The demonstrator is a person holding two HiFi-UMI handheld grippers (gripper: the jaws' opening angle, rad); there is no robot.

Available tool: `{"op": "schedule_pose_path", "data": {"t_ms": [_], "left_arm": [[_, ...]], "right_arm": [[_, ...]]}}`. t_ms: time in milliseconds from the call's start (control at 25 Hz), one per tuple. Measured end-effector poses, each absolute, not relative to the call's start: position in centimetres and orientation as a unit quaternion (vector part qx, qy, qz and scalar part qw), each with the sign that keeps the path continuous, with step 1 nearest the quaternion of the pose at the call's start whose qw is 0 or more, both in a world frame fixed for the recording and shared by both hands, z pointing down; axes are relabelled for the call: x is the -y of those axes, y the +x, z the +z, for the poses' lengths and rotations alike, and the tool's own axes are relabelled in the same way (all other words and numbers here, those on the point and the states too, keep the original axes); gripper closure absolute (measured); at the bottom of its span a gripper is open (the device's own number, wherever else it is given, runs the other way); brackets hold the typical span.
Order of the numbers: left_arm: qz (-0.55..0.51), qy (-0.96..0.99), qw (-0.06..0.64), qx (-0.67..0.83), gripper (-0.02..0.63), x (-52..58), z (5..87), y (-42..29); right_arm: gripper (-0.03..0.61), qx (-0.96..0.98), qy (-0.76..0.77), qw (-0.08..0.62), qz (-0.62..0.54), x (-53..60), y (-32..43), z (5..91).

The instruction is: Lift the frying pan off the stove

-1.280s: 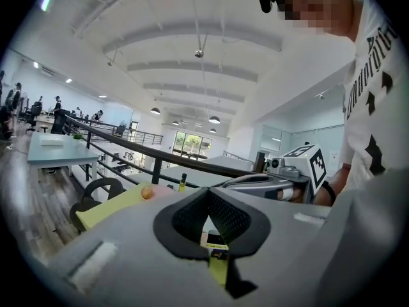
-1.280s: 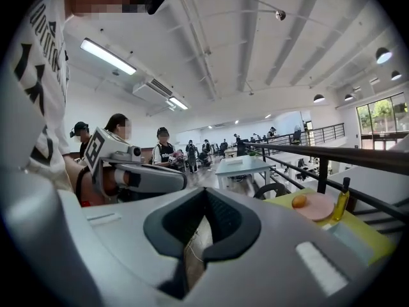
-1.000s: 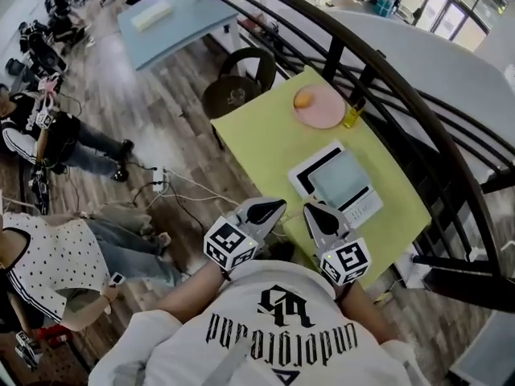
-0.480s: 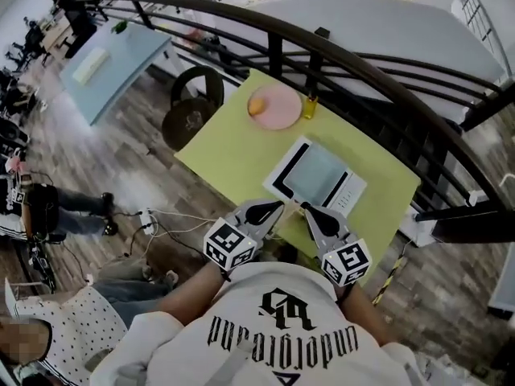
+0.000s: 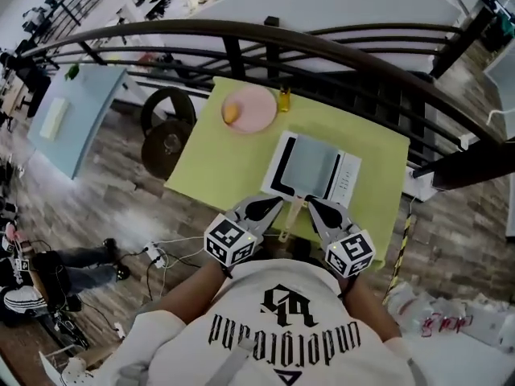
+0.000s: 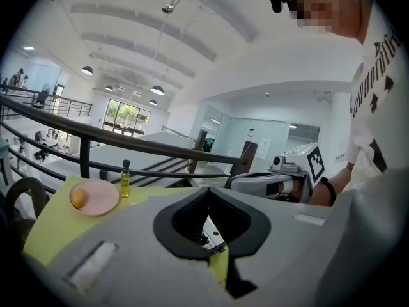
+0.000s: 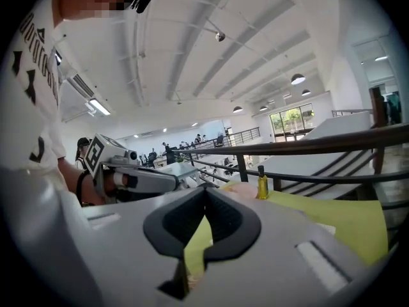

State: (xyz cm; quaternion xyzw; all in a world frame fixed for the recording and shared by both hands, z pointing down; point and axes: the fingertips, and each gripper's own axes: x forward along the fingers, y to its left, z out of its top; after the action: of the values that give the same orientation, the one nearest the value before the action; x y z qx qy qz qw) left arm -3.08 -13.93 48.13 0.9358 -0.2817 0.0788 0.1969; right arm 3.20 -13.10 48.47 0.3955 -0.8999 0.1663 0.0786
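A square grey frying pan (image 5: 310,166) sits on a white and black stove (image 5: 349,180) on the yellow-green table (image 5: 225,159). Its pale wooden handle (image 5: 291,214) points toward me, between the two grippers. My left gripper (image 5: 273,204) is shut and empty at the table's near edge, left of the handle. My right gripper (image 5: 315,206) is shut and empty on the handle's right. In the left gripper view the shut jaws (image 6: 206,192) hide most of the stove. The right gripper view shows its shut jaws (image 7: 204,190) over the table (image 7: 345,226).
A pink plate (image 5: 249,108) with an orange fruit (image 5: 231,113) and a small yellow bottle (image 5: 284,100) stand at the table's far side. A dark curved railing (image 5: 322,43) runs behind it. Two round black stools (image 5: 166,131) stand to the left, beyond them a blue table (image 5: 76,111).
The head view has swung round, so the table now lies straight ahead and closer to square. Both grippers keep their places at the near edge, still shut.
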Motion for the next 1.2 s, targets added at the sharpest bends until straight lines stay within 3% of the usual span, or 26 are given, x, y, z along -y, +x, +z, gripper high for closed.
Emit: {"op": "schedule_pose_path", "data": {"t_ms": [320,560,1200], "left_arm": [[0.09,0.949,0.237,0.188,0.606,13.8,50.7,-3.9],[0.1,0.94,0.289,0.153,0.589,13.6,54.1,-4.0],[0.161,0.879,0.438,0.095,0.369,9.9,64.9,-0.6]], "right_arm": [[0.575,0.857,0.463,0.062,0.218,13.1,2.1,51.4],[0.537,0.831,0.486,0.056,0.264,12.5,2.3,54.5],[0.362,0.767,0.446,0.011,0.461,12.0,3.9,65.1]]}}
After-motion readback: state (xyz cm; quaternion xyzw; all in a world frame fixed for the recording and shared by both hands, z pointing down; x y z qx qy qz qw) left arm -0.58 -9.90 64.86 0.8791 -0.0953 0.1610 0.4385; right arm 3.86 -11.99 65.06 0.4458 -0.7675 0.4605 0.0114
